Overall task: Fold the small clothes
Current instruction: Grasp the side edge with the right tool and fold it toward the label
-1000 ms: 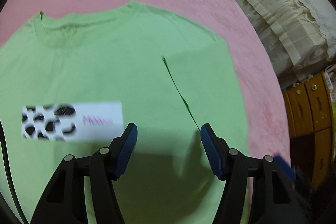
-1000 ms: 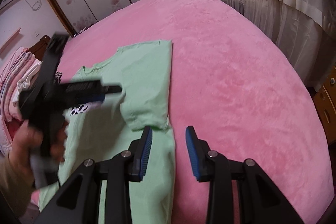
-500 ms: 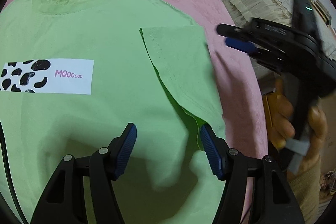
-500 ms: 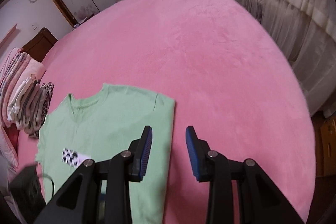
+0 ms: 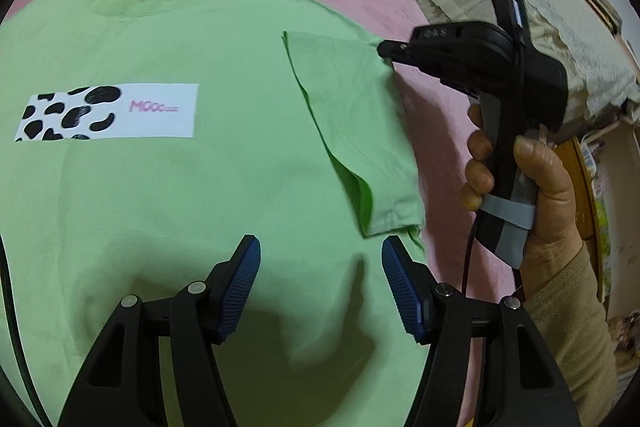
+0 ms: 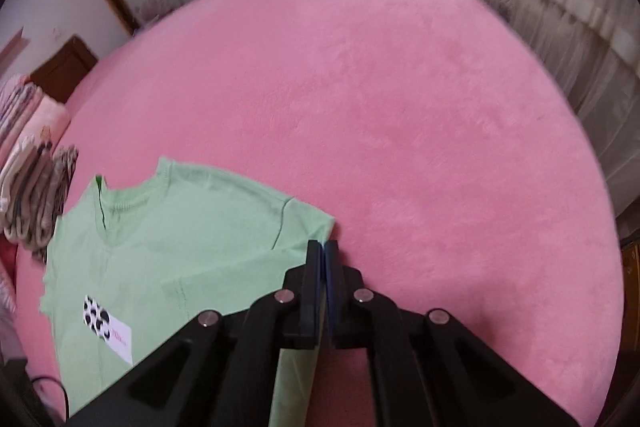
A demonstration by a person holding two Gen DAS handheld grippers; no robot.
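One pink blanket (image 6: 400, 107) carried the green T-shirt (image 5: 180, 187), sleeve (image 5: 352, 131) folded inward. Above it the left gripper (image 5: 320, 283) hung half open, empty. The right gripper (image 6: 323, 259) had just closed, pinching the shirt's shoulder edge.

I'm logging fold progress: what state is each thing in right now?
Green T-shirt: spread flat on the pink blanket, print side up.
Sleeve: folded inward over the shirt body.
Left gripper: open above the shirt, holding nothing.
Right gripper: just closed, shut at the shirt's folded shoulder edge; a grip on the cloth is not clear.
Stack of clothes: folded, piled beside the shirt.
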